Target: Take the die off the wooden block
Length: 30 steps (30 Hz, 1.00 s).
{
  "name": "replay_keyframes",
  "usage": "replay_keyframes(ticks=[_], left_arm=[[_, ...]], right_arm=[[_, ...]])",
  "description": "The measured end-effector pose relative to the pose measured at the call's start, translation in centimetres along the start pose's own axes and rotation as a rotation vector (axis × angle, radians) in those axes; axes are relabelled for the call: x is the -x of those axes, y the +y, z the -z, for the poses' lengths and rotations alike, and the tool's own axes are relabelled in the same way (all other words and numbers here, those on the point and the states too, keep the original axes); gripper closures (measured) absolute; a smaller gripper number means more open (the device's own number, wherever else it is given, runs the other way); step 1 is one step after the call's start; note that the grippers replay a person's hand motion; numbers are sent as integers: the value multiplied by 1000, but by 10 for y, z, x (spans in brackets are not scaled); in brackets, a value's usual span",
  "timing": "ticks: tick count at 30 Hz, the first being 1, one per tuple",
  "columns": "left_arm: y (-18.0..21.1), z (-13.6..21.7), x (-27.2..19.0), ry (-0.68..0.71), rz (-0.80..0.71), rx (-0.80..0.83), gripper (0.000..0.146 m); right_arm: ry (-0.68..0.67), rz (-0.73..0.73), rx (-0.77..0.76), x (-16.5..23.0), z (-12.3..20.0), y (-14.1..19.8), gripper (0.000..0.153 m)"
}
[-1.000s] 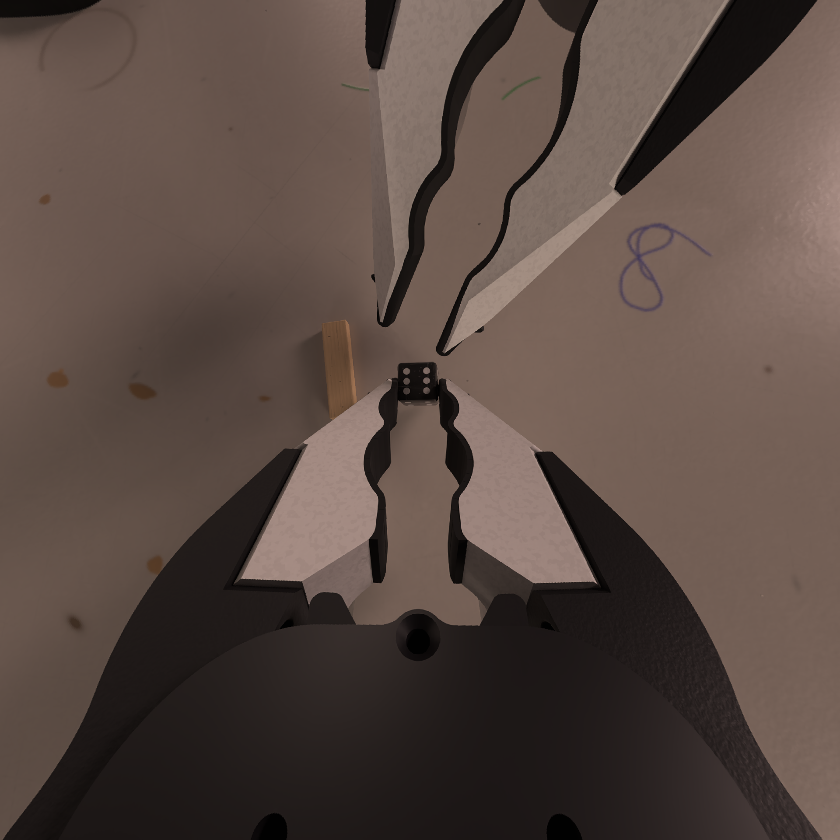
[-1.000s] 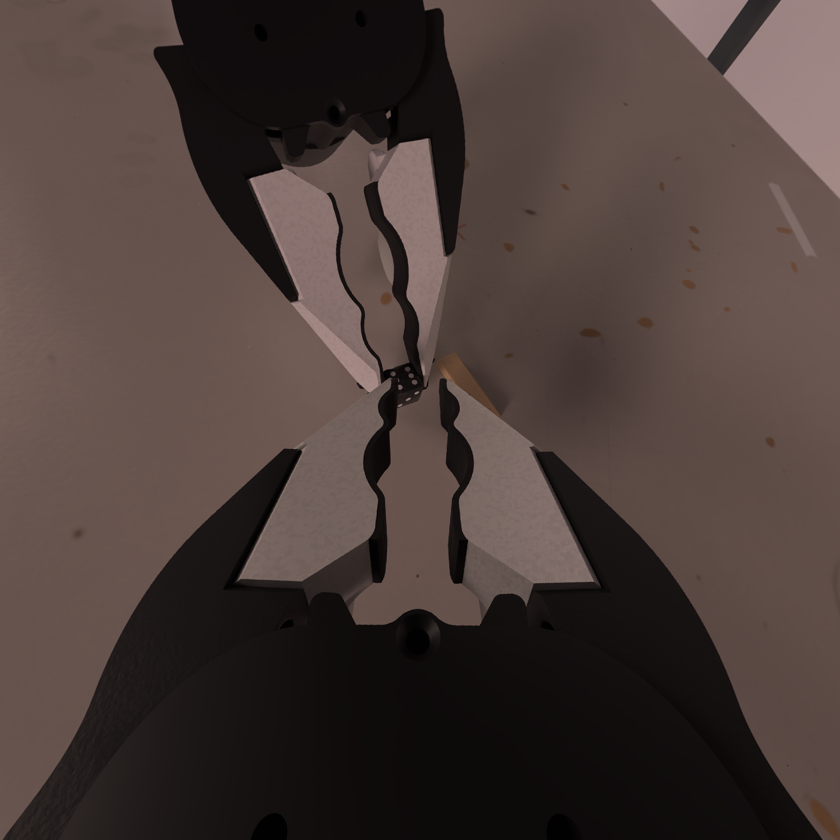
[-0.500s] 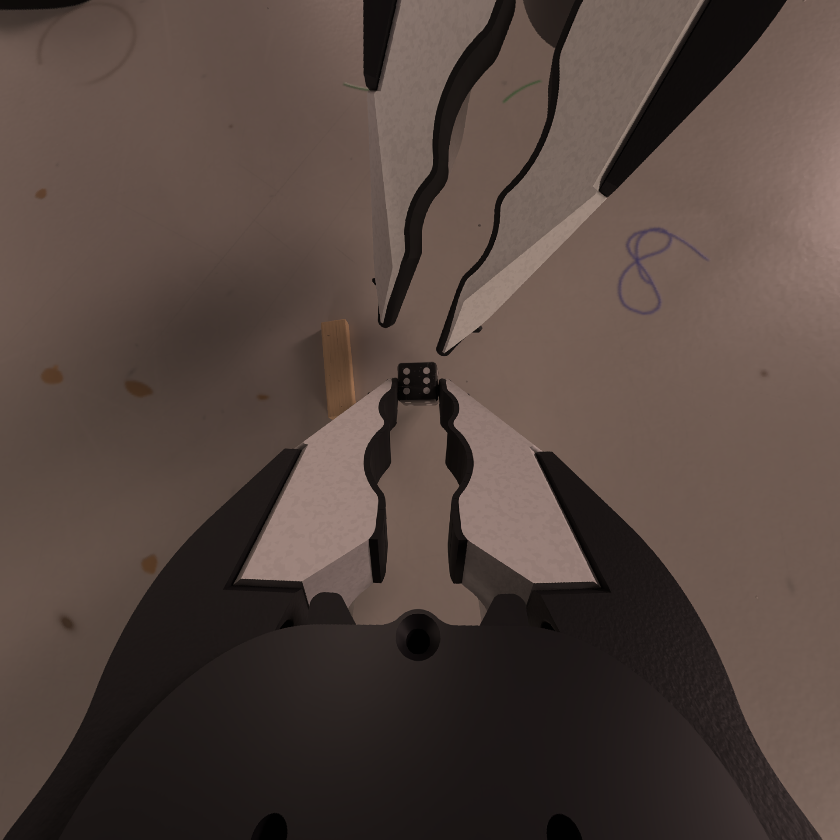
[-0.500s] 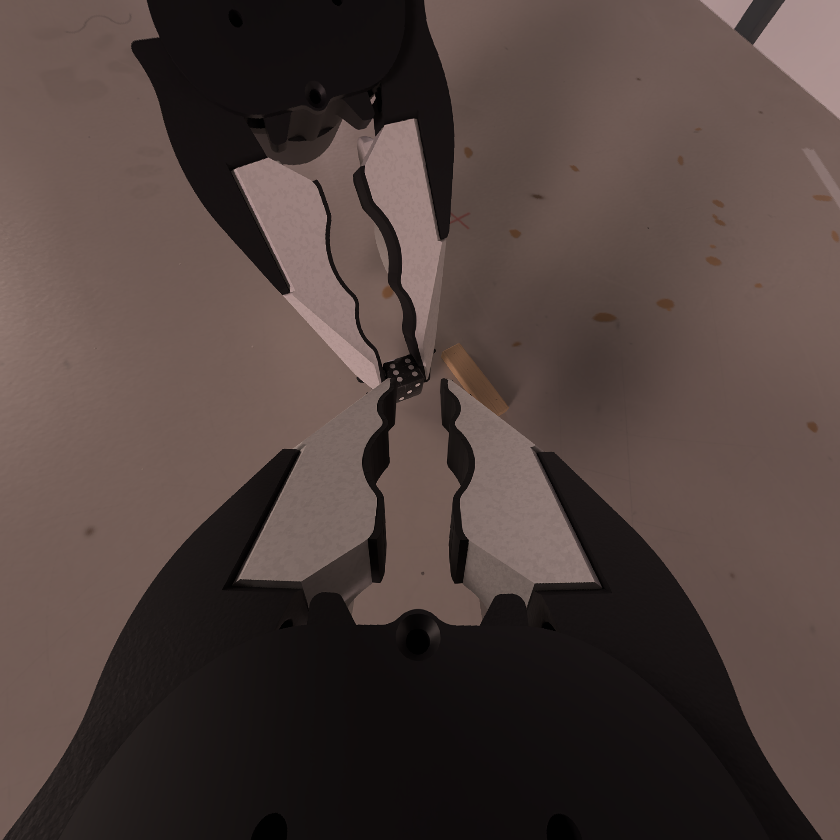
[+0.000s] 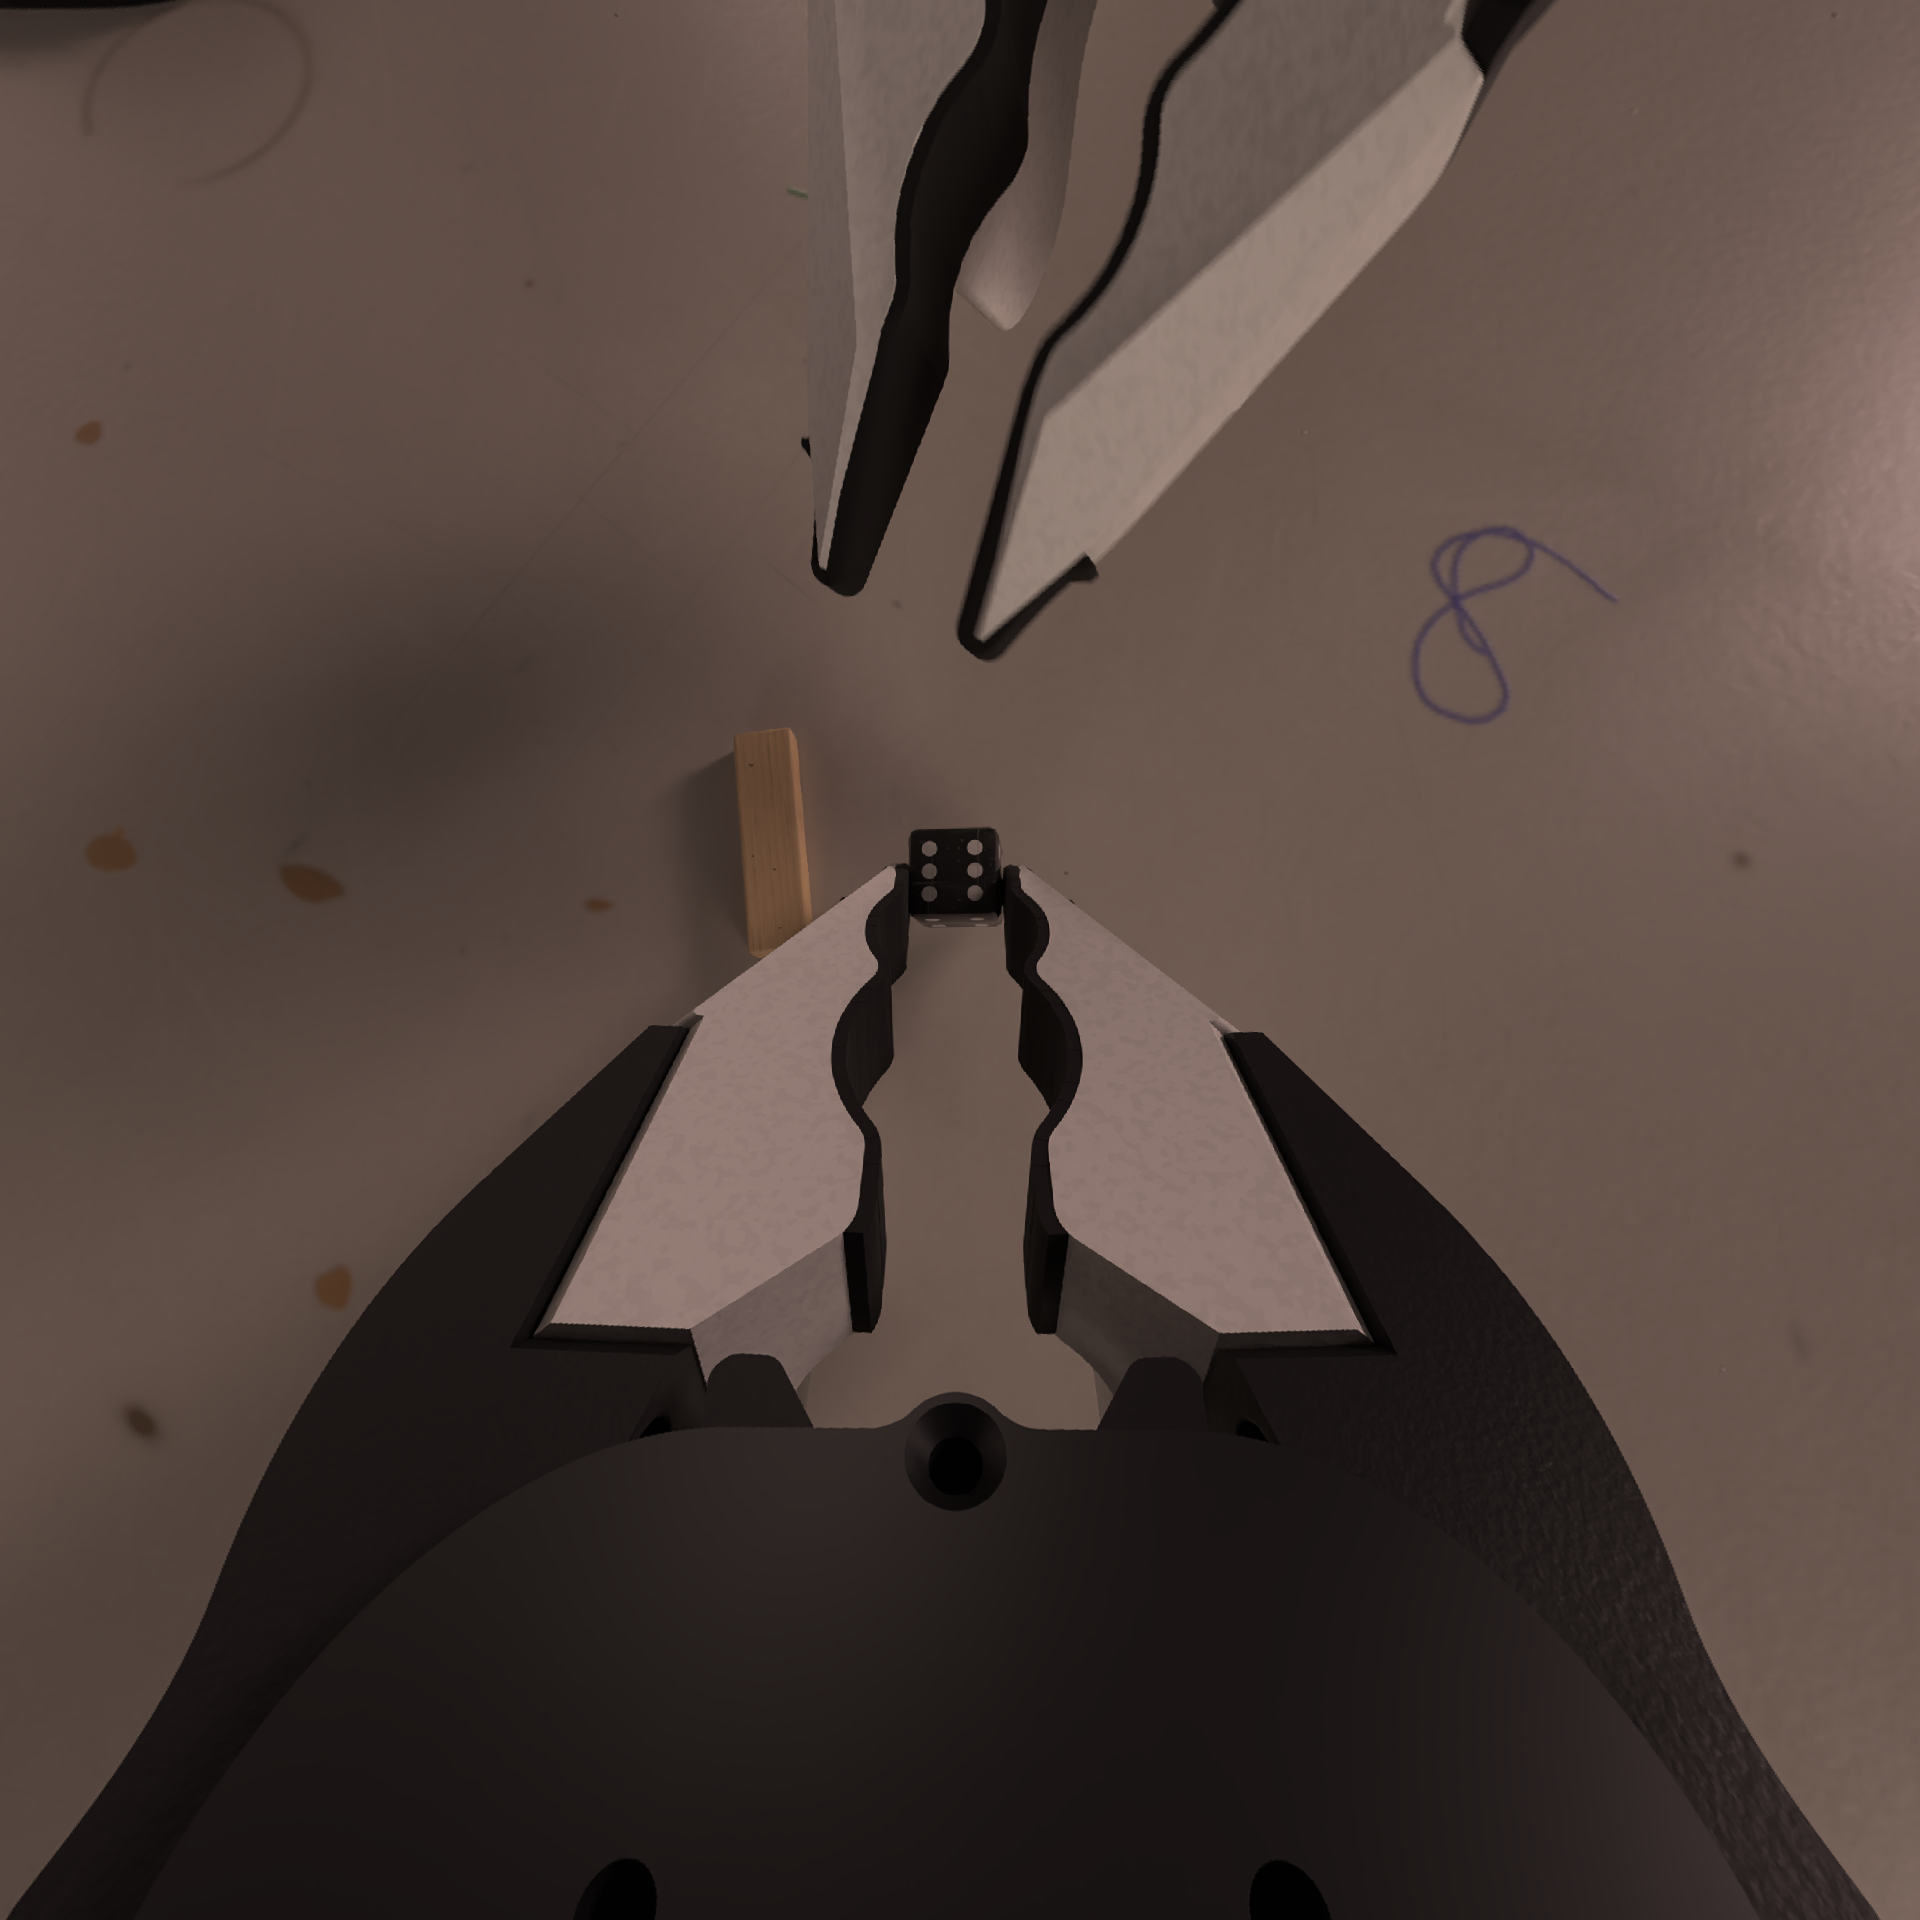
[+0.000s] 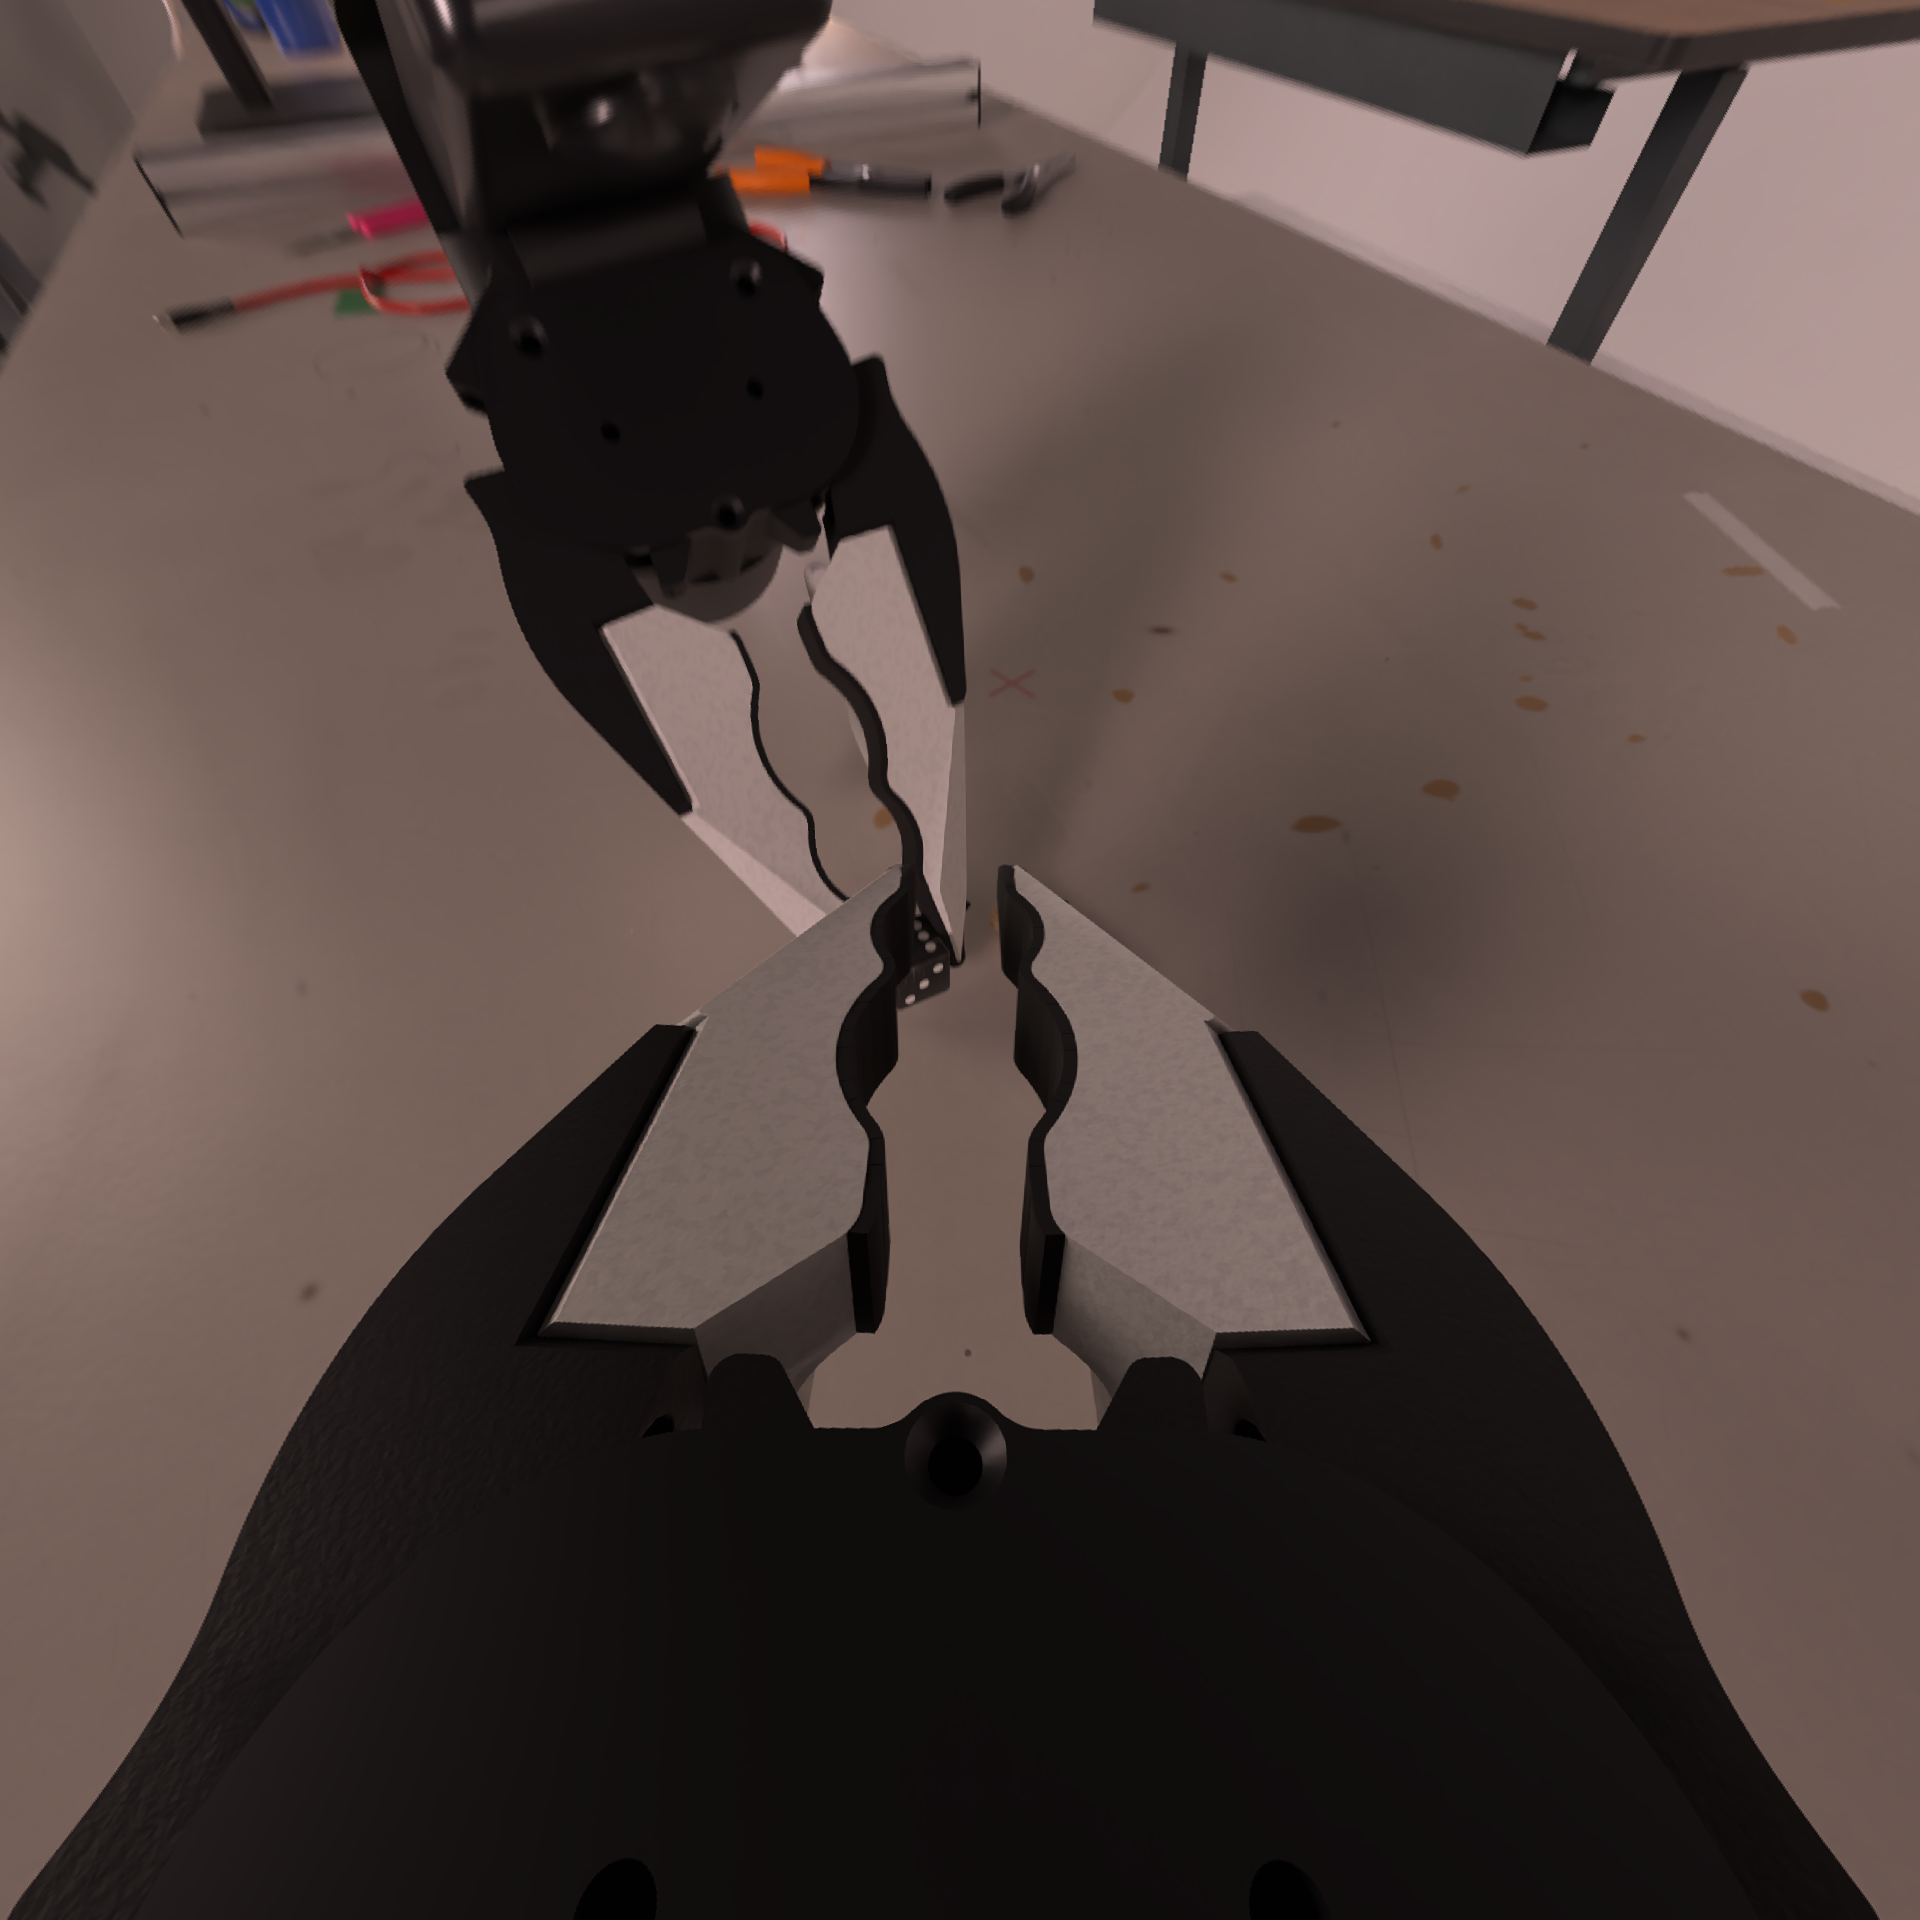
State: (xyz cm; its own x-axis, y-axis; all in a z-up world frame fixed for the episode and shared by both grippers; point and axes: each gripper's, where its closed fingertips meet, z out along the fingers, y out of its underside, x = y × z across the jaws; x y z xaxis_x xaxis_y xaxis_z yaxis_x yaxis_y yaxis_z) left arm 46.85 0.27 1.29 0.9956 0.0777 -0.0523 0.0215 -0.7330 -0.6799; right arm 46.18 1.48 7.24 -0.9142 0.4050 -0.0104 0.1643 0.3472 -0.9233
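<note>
- Starting at the left of the left wrist view, pale brown spots (image 5: pixel 109 850) mark the bench (image 5: pixel 416 520) near 9 o'clock; nothing task-related lies there.
- Next comes the wooden block (image 5: pixel 772 840), a light strip flat on the bench at about 11 o'clock from the die, just beside it but not under it. Its top looks bare.
- At the centre, the left tool (image 5: pixel 956 883) is clamped on the die (image 5: pixel 953 871): a black cube with white pips, pinched between the two fingertips, a six-pip face toward the camera.
- Whether the die is lifted clear of the bench or resting on it, I cannot tell for sure; a little shadow beneath hints that it is close to the surface.
- At 12 o'clock, the right tool (image 5: pixel 904 608) hangs above with its fingers apart and nothing between them, well clear of the die.
- Far right, near 2 o'clock, a blue pen loop (image 5: pixel 1470 629) is scribbled on the bench.
- In the right wrist view, the die (image 6: pixel 928 964) shows in the other tool's tips, at the camera's own left fingertip.
- Judged so: the die is already off the block, the main step looks done; what is left is setting it down and letting go.
</note>
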Motion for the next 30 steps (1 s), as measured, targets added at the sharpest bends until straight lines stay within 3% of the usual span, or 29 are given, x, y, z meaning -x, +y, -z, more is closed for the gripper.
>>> replay_keyframes(ticks=[4, 16, 30], left_arm=[[0, 0, 0, 0, 1, 0, 129], [0, 0, 0, 0, 2, 0, 129], [0, 0, 0, 5, 10, -3, 129]], right_arm=[[-14, -33, -47, 2, -2, -6, 153], [-35, -55, 65, 4, -18, 15, 153], [-58, -78, 55, 3, -14, 18, 153]])
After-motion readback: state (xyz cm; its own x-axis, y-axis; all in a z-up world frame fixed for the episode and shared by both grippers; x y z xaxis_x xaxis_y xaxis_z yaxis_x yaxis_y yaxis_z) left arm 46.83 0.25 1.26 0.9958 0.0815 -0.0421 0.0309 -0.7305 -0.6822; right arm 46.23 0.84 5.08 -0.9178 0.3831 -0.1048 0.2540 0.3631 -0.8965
